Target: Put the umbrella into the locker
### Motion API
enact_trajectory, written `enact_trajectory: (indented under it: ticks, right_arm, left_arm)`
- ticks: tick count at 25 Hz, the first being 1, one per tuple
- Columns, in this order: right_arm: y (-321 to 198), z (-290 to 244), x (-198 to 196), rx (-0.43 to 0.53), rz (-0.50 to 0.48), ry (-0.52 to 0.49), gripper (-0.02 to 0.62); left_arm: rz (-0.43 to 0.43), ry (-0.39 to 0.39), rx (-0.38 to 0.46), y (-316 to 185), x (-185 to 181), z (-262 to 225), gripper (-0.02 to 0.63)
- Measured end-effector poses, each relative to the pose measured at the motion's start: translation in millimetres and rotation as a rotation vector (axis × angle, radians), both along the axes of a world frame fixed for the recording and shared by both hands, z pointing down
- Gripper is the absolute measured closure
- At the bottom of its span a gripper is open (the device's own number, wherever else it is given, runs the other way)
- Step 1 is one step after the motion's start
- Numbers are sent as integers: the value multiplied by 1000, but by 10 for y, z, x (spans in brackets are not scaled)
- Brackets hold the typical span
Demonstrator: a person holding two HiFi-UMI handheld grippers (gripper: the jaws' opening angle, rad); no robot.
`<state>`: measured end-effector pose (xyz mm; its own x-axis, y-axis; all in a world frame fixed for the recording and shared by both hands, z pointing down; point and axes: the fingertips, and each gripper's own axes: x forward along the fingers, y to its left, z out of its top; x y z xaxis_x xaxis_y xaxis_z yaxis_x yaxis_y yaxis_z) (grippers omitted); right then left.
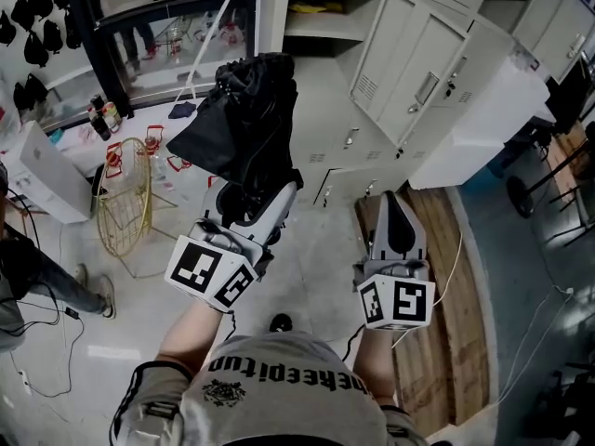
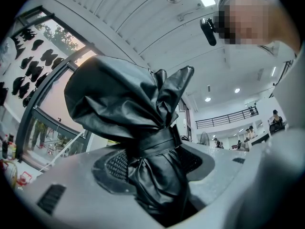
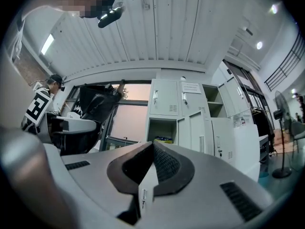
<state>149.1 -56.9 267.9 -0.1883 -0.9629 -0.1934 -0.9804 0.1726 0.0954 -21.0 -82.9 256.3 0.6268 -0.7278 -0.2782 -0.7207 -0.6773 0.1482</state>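
**Head view, with both gripper views.** A bank of grey lockers (image 1: 418,72) is filling the upper right of the head view, with most of its doors closed. One open compartment (image 1: 321,17) at the top centre is showing a shelf with something yellow on it. In the right gripper view an open compartment is likewise sitting near the centre of the frame. It is judged to be a likely destination, since it is offering an unobstructed opening.

The pale floor (image 1: 316,249) is separating the person from the lockers, and a gold wire basket (image 1: 125,193) is standing on it at the left edge.

The black folded umbrella (image 1: 244,119) is rising through the centre-left of the head view with its loose canopy end uppermost. It is well apart from the lockers and not yet inside any compartment.

The left gripper (image 1: 251,201) is clamping the umbrella's narrow lower part. Its jaws are standing wide and its pads are pressing on the cloth from both sides. This hold is probably chosen because the bundle is tightest and least likely to slip there.

The right gripper (image 1: 396,199), at the lower centre-right, is pointing towards the lockers. Its jaws are closed together and have nothing between them. It is probably being kept free to steady the load or a door.

A strap (image 2: 155,140) is cinching the cloth just above the pads, keeping the folds from spreading
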Motion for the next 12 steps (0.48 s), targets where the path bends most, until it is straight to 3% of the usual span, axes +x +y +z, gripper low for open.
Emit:
enact_trajectory:
  ticks: [12]
  right_arm:
    - [-219,140,-88,-6,-44,1,594]
  left_arm:
    - [-18,-5,-16,-160,-37,170,347]
